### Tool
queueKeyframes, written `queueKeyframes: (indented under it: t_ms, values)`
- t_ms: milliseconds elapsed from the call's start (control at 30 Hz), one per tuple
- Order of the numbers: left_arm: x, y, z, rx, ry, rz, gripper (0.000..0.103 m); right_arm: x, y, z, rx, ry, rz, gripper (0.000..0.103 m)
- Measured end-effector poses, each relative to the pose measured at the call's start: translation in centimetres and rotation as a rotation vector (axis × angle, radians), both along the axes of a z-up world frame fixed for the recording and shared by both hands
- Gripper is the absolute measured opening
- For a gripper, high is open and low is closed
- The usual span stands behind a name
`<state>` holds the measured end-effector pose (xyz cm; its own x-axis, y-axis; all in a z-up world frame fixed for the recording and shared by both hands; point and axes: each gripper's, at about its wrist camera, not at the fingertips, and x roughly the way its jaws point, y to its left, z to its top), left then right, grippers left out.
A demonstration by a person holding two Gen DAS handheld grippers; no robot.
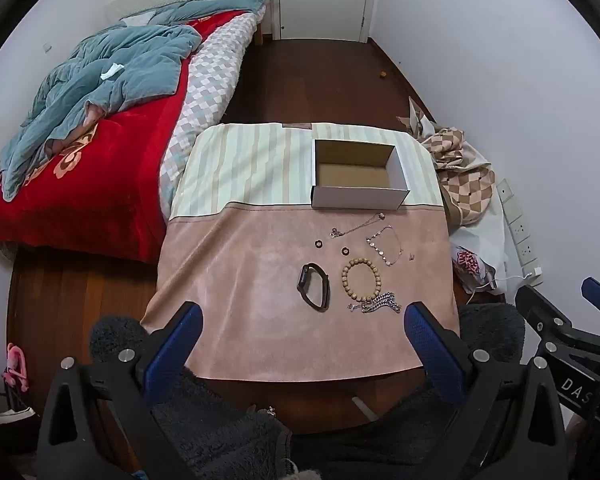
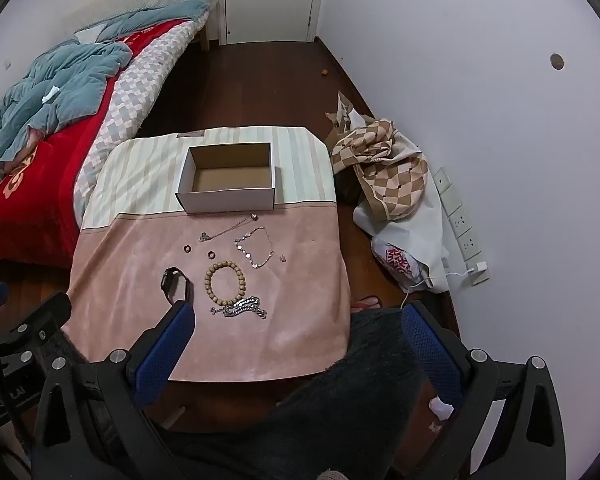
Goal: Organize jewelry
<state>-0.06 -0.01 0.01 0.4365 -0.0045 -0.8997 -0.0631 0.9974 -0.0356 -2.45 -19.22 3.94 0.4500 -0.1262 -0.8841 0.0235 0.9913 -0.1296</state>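
Left wrist view shows left gripper (image 1: 300, 316) and right gripper (image 2: 298, 316) both spread, empty; the limp, slippery silver chain (image 1: 380, 304) probably wants pinching at its bunched middle.

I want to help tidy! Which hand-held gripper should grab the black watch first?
Probably the left hand-held gripper: it's open and the black watch lies just ahead between its fingers. From the right hand-held gripper, the watch sits off past its left finger.
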Motion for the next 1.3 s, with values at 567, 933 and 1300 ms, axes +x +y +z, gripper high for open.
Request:
queueKeyframes:
  t_ms: [567,933,1300]
  values:
    - [-0.40,0.13,0.00,0.006,0.002,0.003,0.103,-0.30,-0.07,0.37,0.005,-0.006,0.003,0.103]
    - [-0.51,0.15,-0.07,0.009,0.001,0.002,0.103,-0.66,-0.21,0.37,0.001,-0.012,0.005,0.103]
    - [-0.69,0.13,-0.09,0.013,0.004,0.002,0.103,-0.73,-0.57,0.26,-0.002,-0.010,0.003,0.103]
